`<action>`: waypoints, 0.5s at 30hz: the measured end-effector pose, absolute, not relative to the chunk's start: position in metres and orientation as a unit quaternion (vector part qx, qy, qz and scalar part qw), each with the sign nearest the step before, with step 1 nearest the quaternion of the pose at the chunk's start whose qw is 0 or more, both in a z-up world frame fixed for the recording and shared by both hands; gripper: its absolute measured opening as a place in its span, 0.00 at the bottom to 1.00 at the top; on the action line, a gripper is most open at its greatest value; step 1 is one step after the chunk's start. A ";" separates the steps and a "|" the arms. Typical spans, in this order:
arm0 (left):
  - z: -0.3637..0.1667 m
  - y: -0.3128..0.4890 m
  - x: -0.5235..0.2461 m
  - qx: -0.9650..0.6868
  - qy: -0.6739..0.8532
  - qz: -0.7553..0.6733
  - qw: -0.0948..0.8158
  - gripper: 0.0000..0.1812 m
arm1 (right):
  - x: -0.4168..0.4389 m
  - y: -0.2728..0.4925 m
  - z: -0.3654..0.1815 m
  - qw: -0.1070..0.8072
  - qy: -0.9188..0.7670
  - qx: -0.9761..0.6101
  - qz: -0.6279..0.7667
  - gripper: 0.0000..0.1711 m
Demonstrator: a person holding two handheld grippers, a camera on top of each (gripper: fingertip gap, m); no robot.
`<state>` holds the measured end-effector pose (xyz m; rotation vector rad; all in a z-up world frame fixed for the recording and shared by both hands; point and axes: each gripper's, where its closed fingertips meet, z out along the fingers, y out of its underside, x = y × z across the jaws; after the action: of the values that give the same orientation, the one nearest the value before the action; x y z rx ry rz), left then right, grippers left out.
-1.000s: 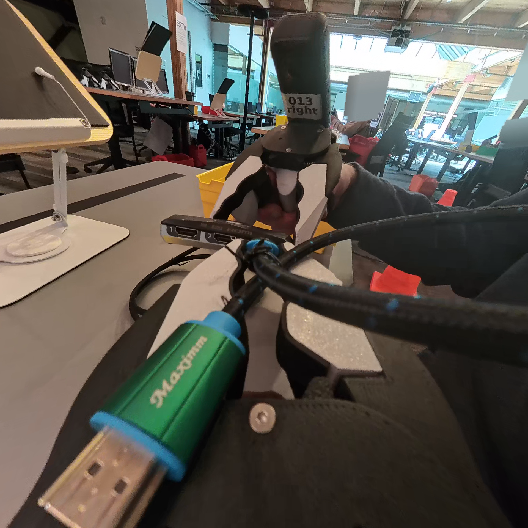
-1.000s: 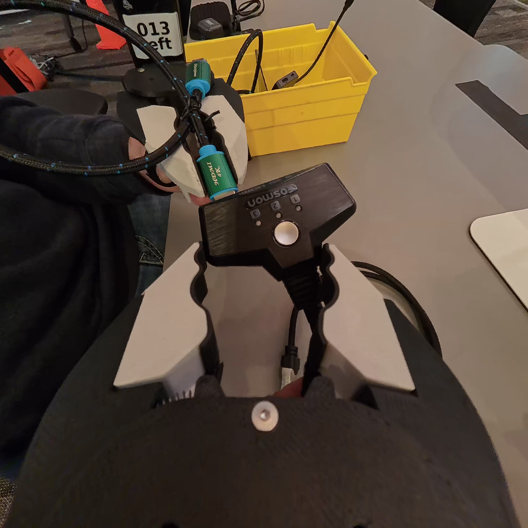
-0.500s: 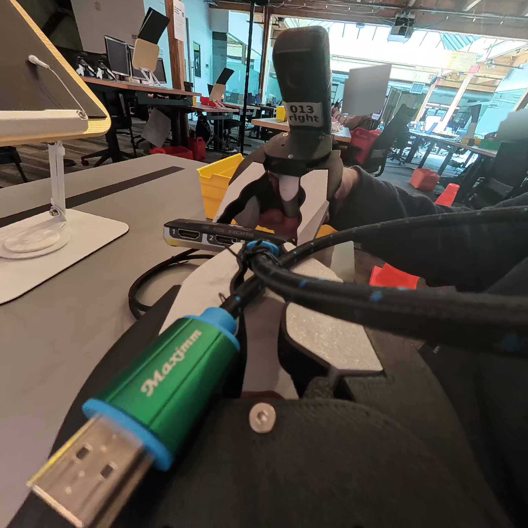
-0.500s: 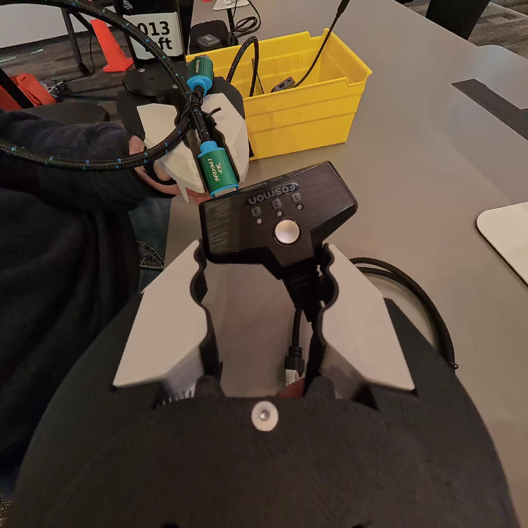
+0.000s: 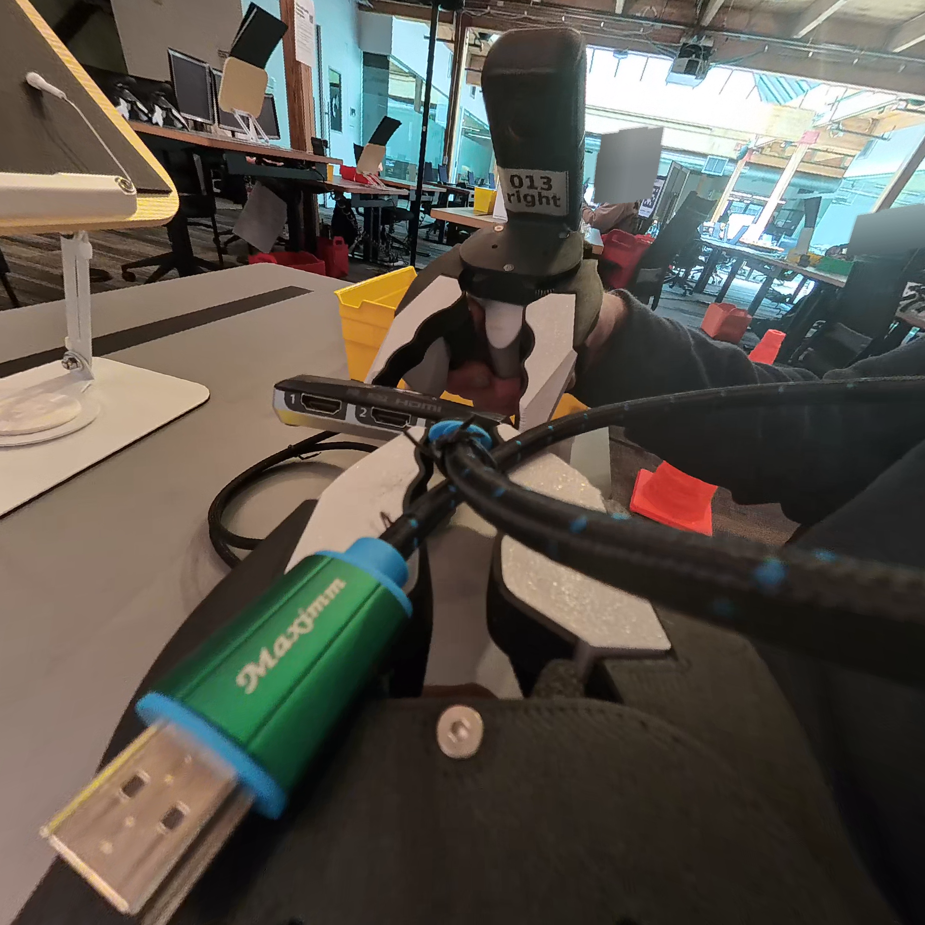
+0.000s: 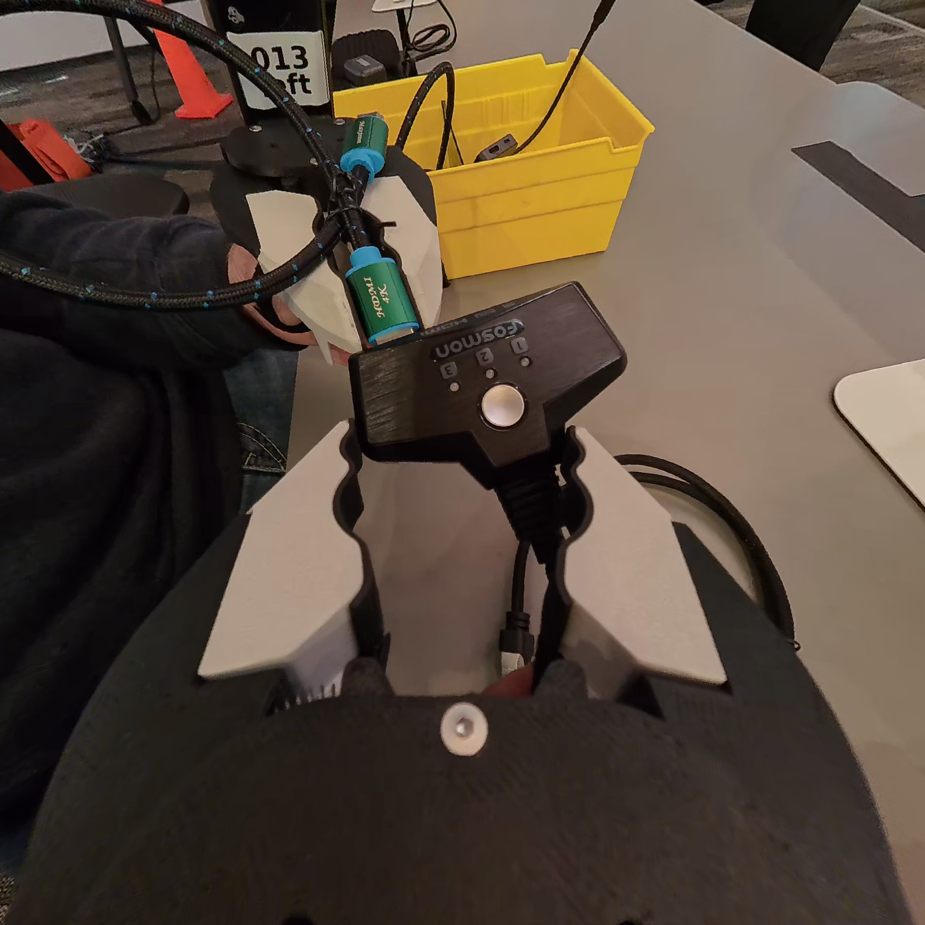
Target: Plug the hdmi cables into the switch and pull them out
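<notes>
My right gripper (image 6: pixel 460 440) is shut on the narrow tail of the black HDMI switch (image 6: pixel 480 380) and holds it above the grey table. My left gripper (image 6: pixel 380 335) is shut on a green HDMI plug (image 6: pixel 385 305) with blue collars. The plug's metal tip is at the switch's far edge, on the port 3 side. Whether it is inside the port is hidden. In the left wrist view, the switch (image 5: pixel 360 405) shows two empty ports, and the third is hidden behind my left gripper (image 5: pixel 470 450). The braided cable's (image 5: pixel 650 550) other green plug (image 5: pixel 280 665) lies loose over the gripper body.
A yellow bin (image 6: pixel 525 215) holding cables stands just beyond the switch. A white stand base (image 5: pixel 100 400) is on the table at the left. The switch's own black cable (image 5: pixel 240 490) loops on the table. An orange cone (image 5: pixel 670 495) stands on the floor. My right fingertips sit around 4 centimetres from my left ones.
Both grippers have come slightly closer together, with the plug tip staying at the switch's port edge. Neither grip has changed.
</notes>
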<state>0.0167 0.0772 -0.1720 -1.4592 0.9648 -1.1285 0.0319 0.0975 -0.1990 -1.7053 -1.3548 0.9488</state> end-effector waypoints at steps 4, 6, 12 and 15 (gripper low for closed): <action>-0.173 0.079 0.015 -0.610 0.408 -0.455 0.504 0.12 | 0.031 0.099 -0.201 0.378 -0.522 -0.666 0.377 0.46; -0.175 0.081 0.013 -0.618 0.404 -0.449 0.504 0.14 | 0.033 0.103 -0.203 0.383 -0.513 -0.672 0.372 0.46; -0.198 0.087 0.000 -0.693 0.424 -0.367 0.453 0.20 | 0.048 0.130 -0.214 0.406 -0.462 -0.709 0.345 0.46; -0.217 0.089 -0.017 -0.745 0.428 -0.306 0.410 0.22 | 0.054 0.145 -0.216 0.426 -0.423 -0.722 0.344 0.46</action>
<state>-0.0174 0.0894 -0.2167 -1.8755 1.0782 -0.7709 0.0541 0.1450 -0.2156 -1.8054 -1.0569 0.8598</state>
